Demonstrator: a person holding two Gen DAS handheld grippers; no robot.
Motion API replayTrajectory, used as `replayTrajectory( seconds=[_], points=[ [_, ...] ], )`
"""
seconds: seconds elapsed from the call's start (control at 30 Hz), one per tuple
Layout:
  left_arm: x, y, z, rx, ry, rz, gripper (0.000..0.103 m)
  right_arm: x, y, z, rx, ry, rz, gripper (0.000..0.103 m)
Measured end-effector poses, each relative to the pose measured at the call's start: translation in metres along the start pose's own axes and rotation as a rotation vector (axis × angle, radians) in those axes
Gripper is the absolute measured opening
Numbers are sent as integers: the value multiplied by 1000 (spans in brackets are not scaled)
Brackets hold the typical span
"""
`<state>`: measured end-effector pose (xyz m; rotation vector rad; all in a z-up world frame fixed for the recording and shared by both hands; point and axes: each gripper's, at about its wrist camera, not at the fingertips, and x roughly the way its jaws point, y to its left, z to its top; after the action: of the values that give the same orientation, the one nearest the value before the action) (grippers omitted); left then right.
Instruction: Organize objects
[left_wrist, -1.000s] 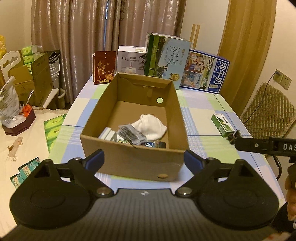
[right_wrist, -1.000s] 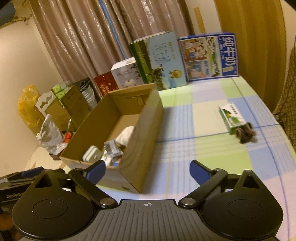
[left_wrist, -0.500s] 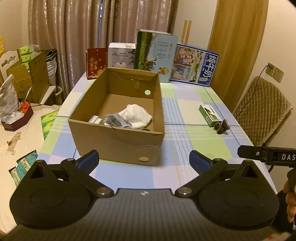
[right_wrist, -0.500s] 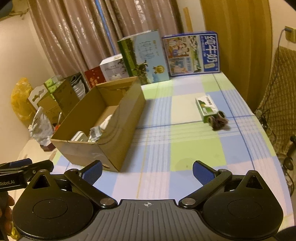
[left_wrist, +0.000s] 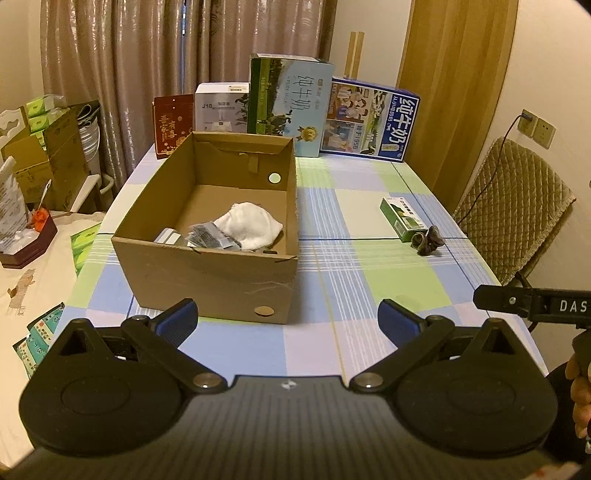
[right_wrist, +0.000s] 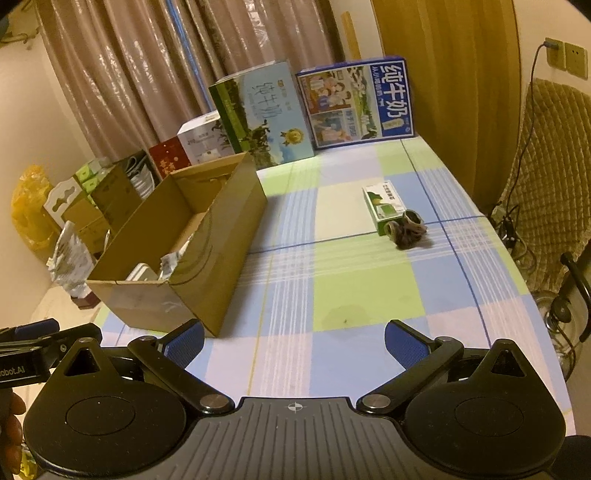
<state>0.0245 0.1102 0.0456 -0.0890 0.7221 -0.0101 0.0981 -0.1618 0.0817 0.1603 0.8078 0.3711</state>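
Observation:
An open cardboard box (left_wrist: 207, 273) (right_wrist: 207, 251) stands on the checked tablecloth. Inside it lie a white cloth (left_wrist: 251, 225), a silvery packet (left_wrist: 207, 236) and a pale flat item (left_wrist: 166, 236). To the right on the cloth lies a small green carton (left_wrist: 402, 218) (right_wrist: 382, 206), with a dark rolled sock pair (left_wrist: 428, 242) (right_wrist: 406, 229) touching its near end. My left gripper (left_wrist: 288, 321) hangs open, short of the box's near wall, nothing between its fingers. My right gripper (right_wrist: 293, 341) is open and empty over the near tablecloth, well short of the carton.
Tall milk cartons (left_wrist: 291, 103) (left_wrist: 369, 118), a white box (left_wrist: 219, 110) and a red box (left_wrist: 173, 123) line the table's far edge. A quilted chair (left_wrist: 513, 210) stands at the right. Cardboard boxes and clutter (left_wrist: 44, 155) sit left, beyond the table's edge.
Both grippers have pulled back from the box toward the near edge of the table; the box and carton now look farther away. Both stayed open and empty.

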Motion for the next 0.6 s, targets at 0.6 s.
replayTrajectory(
  seconds=[0.6],
  points=[
    [12, -27, 1, 42, 15, -32, 102, -8, -43, -2, 66, -11, -55, 101]
  ],
)
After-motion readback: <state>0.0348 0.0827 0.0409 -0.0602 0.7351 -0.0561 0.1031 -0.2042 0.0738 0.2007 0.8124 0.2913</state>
